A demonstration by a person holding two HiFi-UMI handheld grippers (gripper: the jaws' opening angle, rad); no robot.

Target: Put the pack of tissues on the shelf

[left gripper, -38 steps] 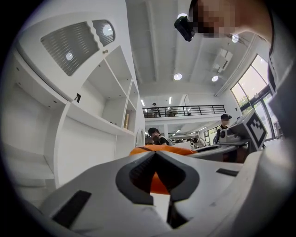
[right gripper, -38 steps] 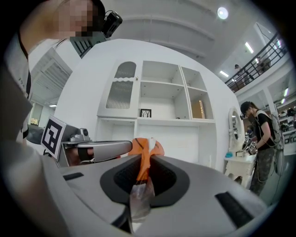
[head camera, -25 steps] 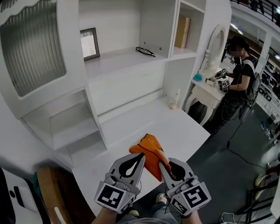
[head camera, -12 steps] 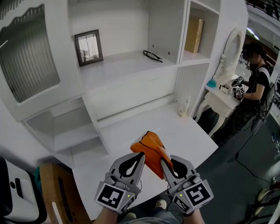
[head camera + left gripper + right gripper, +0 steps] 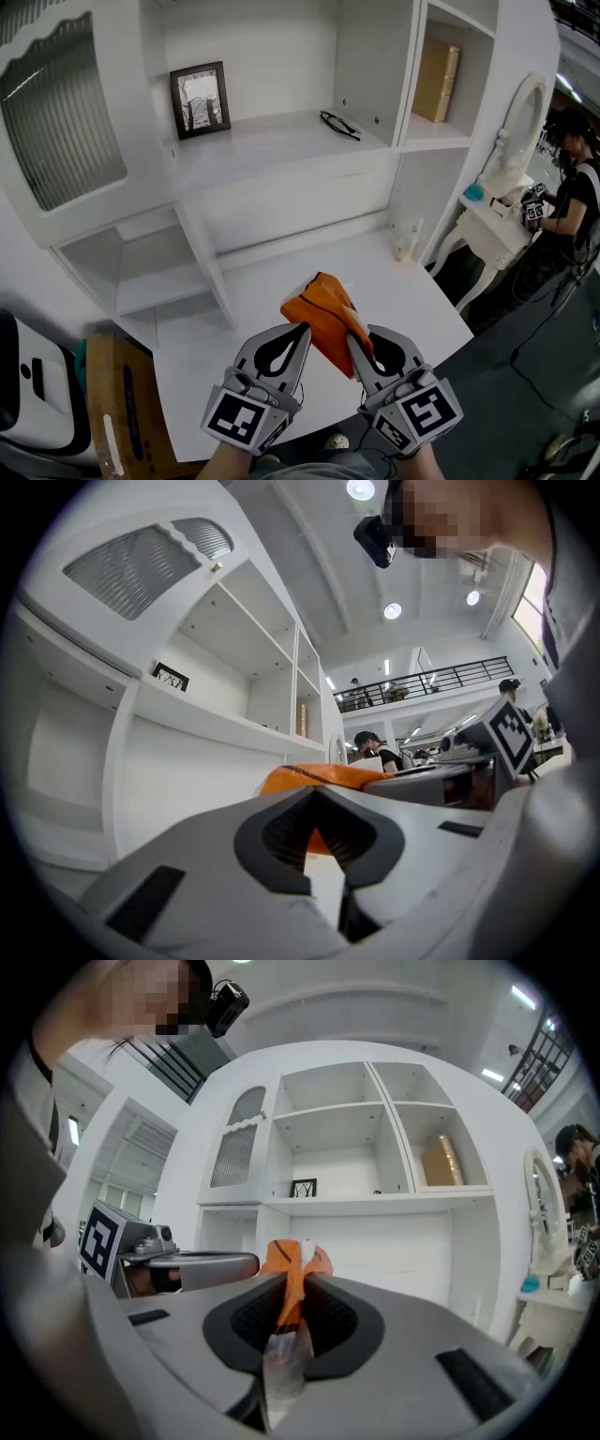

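Note:
An orange pack of tissues [image 5: 323, 309] hangs over the white desk top [image 5: 403, 286], pinched by its end in my right gripper [image 5: 356, 339], which is shut on it. In the right gripper view the pack [image 5: 291, 1265] stands upright between the jaws of that gripper [image 5: 286, 1312], with clear wrapper trailing below. My left gripper [image 5: 300, 330] is alongside, shut and empty, its tip close to the pack's left side. From the left gripper [image 5: 323, 855] the pack [image 5: 323, 778] shows just beyond the jaws. The open white shelf [image 5: 272, 141] lies ahead and higher.
On the shelf stand a framed picture [image 5: 200, 100] and a pair of glasses [image 5: 339, 124]; a tan box [image 5: 437, 69] fills the right compartment. A small bottle [image 5: 405, 242] stands at the desk's back right. A person [image 5: 577, 192] stands far right. A cardboard box [image 5: 117, 403] sits at lower left.
The shelf unit has slid to the right in the head view and looks a little nearer. Both grippers and the pack keep their places relative to each other.

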